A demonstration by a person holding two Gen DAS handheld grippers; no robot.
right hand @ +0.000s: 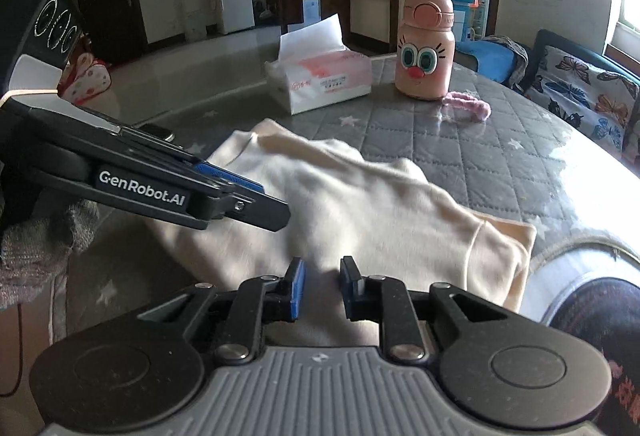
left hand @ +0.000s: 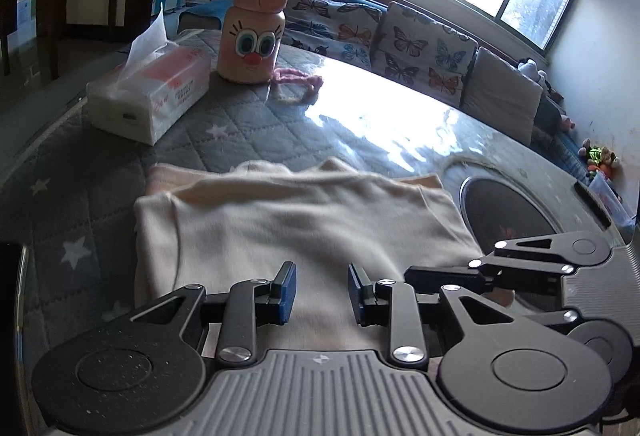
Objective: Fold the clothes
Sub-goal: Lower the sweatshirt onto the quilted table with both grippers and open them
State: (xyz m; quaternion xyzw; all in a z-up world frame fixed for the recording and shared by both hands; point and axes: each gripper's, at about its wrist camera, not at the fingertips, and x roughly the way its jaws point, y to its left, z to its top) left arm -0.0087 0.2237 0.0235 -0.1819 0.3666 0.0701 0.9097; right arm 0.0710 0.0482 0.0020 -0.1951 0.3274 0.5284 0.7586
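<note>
— Nearest the lens: left gripper (left hand: pixel 322 290), jaws apart, nothing between the blue pads, poised over the near edge of the cream garment (left hand: pixel 296 224).

— And on the other side?

— Right gripper (right hand: pixel 322 286), jaws likewise parted and empty, just above the same cloth, near its 6 o'clock edge.

— Progress?

— Seemingly far along: garment lying on the quilted table cover (left hand: pixel 92 172) as a compact rectangle, layers doubled, a pinker layer peeking out at 12 o'clock. Left, by judgement: perhaps one more fold or a final smoothing.

— Differences between views?

— Left wrist only: bright window at 1 o'clock, round dark inset in the table at 3 o'clock. Right wrist only: fridge and doorway at 11 o'clock, plus a seamed corner of the cloth at 4 o'clock. Both: tissue box (right hand: pixel 320 76), pink cartoon bottle (right hand: pixel 426 48).
</note>
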